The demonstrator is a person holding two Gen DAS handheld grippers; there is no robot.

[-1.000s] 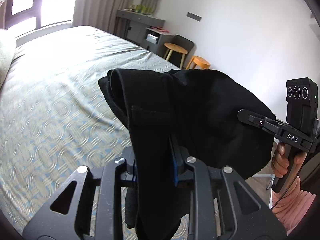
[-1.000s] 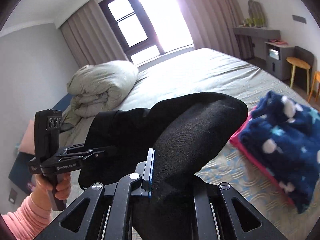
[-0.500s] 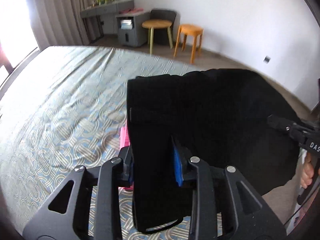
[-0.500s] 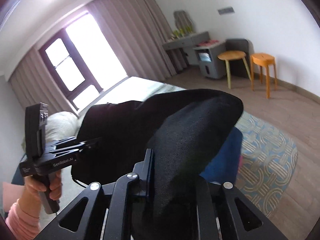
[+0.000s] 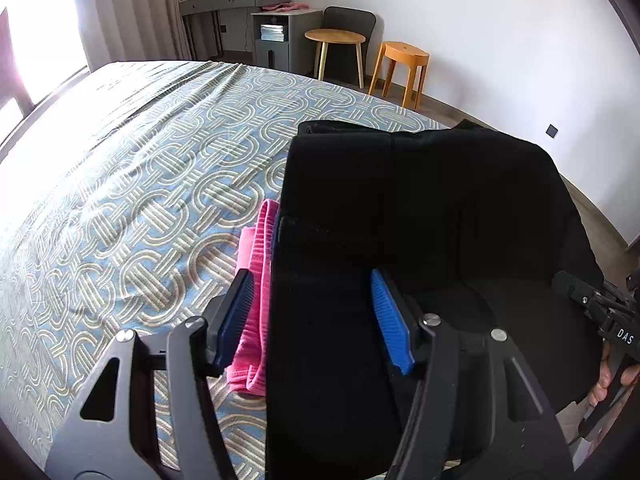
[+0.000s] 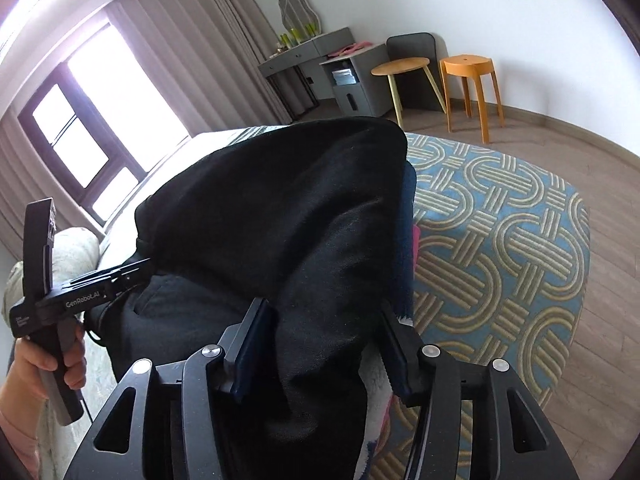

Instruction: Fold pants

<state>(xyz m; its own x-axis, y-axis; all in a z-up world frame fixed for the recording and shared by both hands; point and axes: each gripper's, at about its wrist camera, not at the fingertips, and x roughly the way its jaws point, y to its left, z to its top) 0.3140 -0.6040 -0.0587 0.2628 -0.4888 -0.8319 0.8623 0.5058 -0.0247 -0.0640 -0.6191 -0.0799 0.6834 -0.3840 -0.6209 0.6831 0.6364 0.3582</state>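
The black folded pants [image 5: 420,208] rest on a pink garment [image 5: 256,280] near the corner of the bed [image 5: 140,184]. My left gripper [image 5: 312,312] straddles their near edge. Its jaws are opening: the left blue pad [image 5: 236,316] stands clear of the cloth over the pink garment. My right gripper [image 6: 322,336] straddles the other end of the pants [image 6: 288,208], its jaws also opening with slack cloth between them. Each gripper shows in the other's view: the right one [image 5: 600,312] and the left one [image 6: 80,296], held by a hand [image 6: 36,364].
A dark blue garment [image 6: 408,216] peeks out under the pants. Beyond the bed stand a round wooden table [image 5: 334,36], an orange stool [image 5: 404,54], a dark chair [image 5: 348,20] and a grey desk [image 5: 236,0]. A rolled duvet [image 6: 68,252] lies at the left.
Both grippers swung the pants across and down onto the pink garment at the bed's corner. Their jaws, clamped on the cloth before, now stand apart.
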